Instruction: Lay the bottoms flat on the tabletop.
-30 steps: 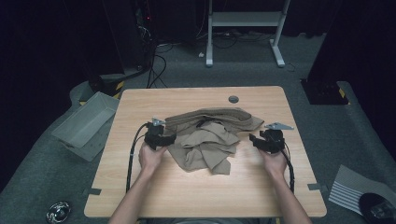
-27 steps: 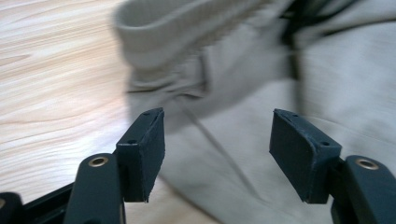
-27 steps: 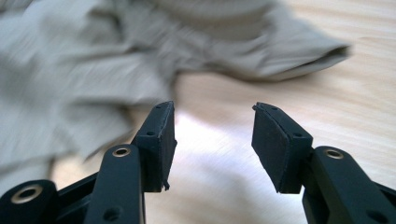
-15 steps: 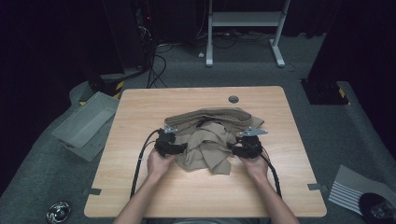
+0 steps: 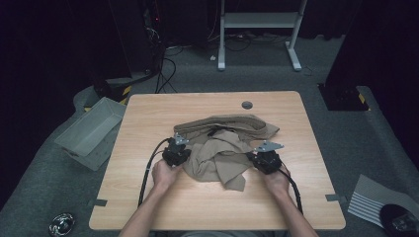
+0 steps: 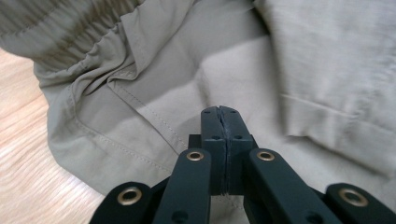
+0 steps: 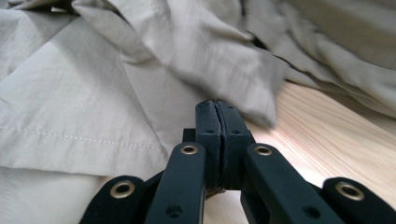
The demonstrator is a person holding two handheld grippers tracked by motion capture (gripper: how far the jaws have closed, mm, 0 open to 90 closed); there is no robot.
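My left gripper and my right gripper have both just been closing, and now the jaws of each are pressed together. I see no fabric between the pads, only under them. The crumpled beige cotton garment with an elastic waistband lies in the middle of the light wooden table, between the two grippers and touching both. The first risk, I think, is that both grips are empty, so when I lift, the cloth stays down. If one side did catch a fold and the other did not, the garment will drag sideways and bunch more. A hard pull could also push it toward the far edge near the round grey cable hole, or down to the grey plastic bin on the floor.
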